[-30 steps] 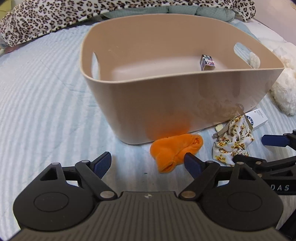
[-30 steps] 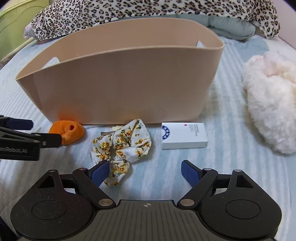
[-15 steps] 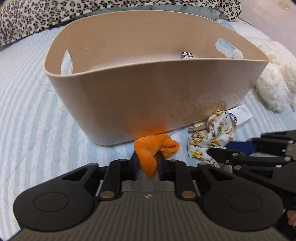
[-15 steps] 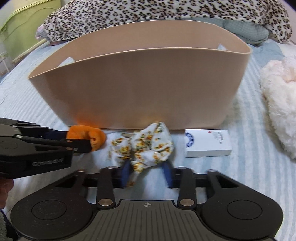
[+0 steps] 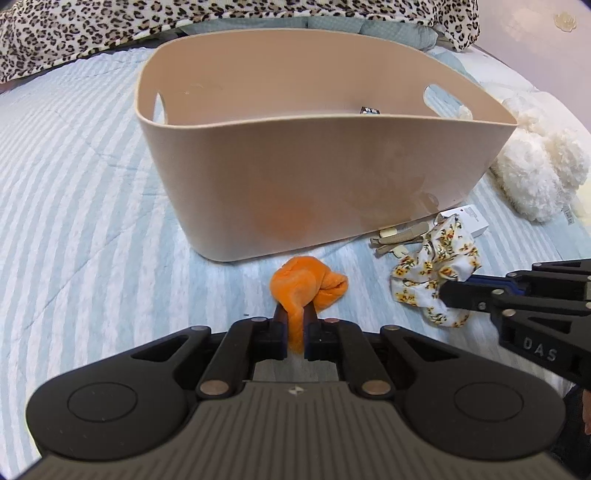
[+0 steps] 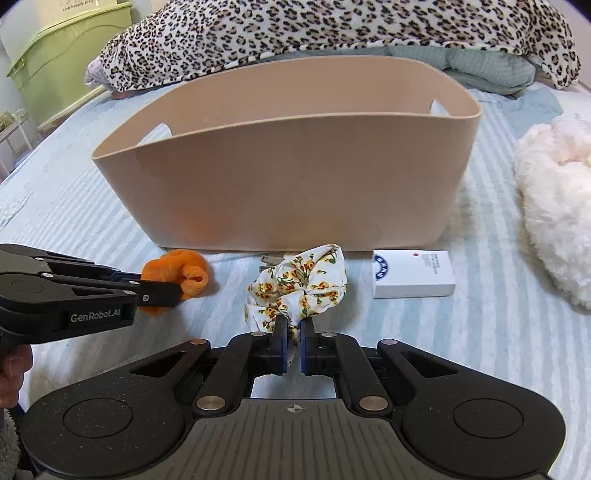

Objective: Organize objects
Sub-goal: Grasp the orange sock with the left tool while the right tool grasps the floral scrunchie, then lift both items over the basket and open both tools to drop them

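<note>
The left gripper (image 5: 294, 334) is clamped on a crumpled orange fleece cloth (image 5: 306, 286) on the striped blue bedspread (image 5: 74, 221), just in front of the beige plastic tub (image 5: 332, 177). To its right, the right gripper (image 6: 292, 341) pinches a white floral fabric scrunchie (image 6: 301, 286); a white card box (image 6: 412, 273) lies beside. Both grasps look made; next, each load likely needs lifting over the tub's rim before release.

beige tub (image 5: 332, 177), orange cloth (image 5: 306, 286), white scrunchie (image 6: 299, 288) with yellow flowers, leopard-print blanket (image 6: 314, 29), pale blue striped bedspread (image 5: 74, 206)
</note>
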`<state>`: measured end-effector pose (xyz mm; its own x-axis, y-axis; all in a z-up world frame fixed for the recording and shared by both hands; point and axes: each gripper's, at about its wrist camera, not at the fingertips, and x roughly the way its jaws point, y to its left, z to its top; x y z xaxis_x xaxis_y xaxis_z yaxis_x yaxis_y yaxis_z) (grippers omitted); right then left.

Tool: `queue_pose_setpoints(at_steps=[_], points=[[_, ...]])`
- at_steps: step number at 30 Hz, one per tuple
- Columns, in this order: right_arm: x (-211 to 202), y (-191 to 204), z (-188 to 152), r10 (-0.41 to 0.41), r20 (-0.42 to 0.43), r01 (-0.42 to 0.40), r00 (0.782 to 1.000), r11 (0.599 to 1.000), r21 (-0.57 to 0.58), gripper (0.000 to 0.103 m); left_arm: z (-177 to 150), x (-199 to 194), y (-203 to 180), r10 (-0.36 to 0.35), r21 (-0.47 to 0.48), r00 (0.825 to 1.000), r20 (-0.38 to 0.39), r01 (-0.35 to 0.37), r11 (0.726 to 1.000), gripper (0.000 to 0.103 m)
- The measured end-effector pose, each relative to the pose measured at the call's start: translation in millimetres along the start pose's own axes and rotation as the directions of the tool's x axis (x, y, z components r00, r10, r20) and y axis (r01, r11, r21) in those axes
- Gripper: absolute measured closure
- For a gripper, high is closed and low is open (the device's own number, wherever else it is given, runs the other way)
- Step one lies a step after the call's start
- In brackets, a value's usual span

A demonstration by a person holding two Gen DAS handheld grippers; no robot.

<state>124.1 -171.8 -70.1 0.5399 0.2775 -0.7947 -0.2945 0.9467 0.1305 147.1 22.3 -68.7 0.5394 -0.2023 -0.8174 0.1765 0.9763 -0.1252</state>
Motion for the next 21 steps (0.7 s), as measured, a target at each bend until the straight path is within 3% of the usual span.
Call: queue_pose_setpoints(at_steps=[12, 21], points=[[-42.6, -1.0, 2.7, -0.009, 0.098, 0.009, 0.995, 1.000, 0.001, 0.098, -1.6, -48.6, 2.2, 0.009, 0.005, 0.995, 0.097, -0.010, 1.000, 0.095], [-87.7, -14.0, 24.6, -0.024, 0.232, 0.025, 0.972, 1.000, -0.001, 0.098, 21.1, -98.6, 3.4, 0.022, 0.017, 0.973, 0.230, -0.027, 0.999, 0.095]])
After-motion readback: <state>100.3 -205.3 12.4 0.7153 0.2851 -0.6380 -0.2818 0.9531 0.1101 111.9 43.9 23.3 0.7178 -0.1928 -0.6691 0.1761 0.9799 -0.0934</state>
